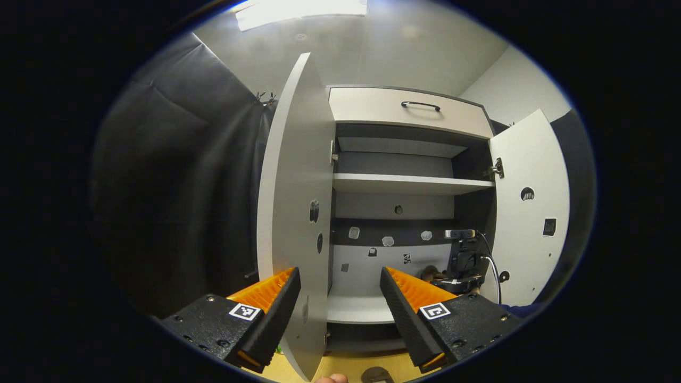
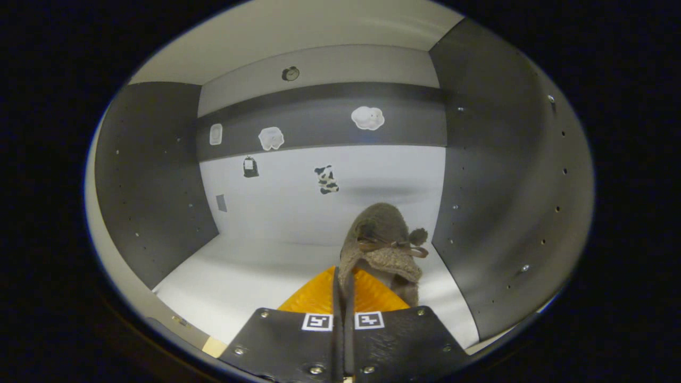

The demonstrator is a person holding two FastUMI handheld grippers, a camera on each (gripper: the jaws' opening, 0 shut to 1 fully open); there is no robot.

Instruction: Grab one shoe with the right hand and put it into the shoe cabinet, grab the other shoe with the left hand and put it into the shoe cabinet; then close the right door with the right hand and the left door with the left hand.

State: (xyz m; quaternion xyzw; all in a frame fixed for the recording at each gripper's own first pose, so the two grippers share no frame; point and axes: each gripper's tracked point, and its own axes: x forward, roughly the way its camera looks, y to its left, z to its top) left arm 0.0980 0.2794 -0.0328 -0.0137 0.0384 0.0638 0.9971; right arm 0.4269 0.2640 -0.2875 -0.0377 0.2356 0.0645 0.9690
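Note:
In the right gripper view, my right gripper (image 2: 343, 279) is shut on the rim of a brown fuzzy shoe (image 2: 380, 239) with a small bow. It holds the shoe inside the cabinet's lower compartment, low over the white shelf floor (image 2: 239, 276) and close to the dark right wall (image 2: 505, 202). The left gripper view shows the shoe cabinet (image 1: 409, 183) from outside with both doors open. There my left gripper (image 1: 339, 271) is open and holds nothing. The right gripper (image 1: 463, 260) reaches into the lower compartment beside the brown shoe (image 1: 433, 274). A dark brown rounded thing (image 1: 378, 375), perhaps the other shoe, lies at the bottom edge.
The left door (image 1: 295, 213) swings out close in front of my left gripper, and the right door (image 1: 532, 213) stands open at the right. A drawer with a dark handle (image 1: 420, 105) tops the cabinet, above a white shelf (image 1: 409, 183). Wooden floor (image 1: 346, 367) lies below.

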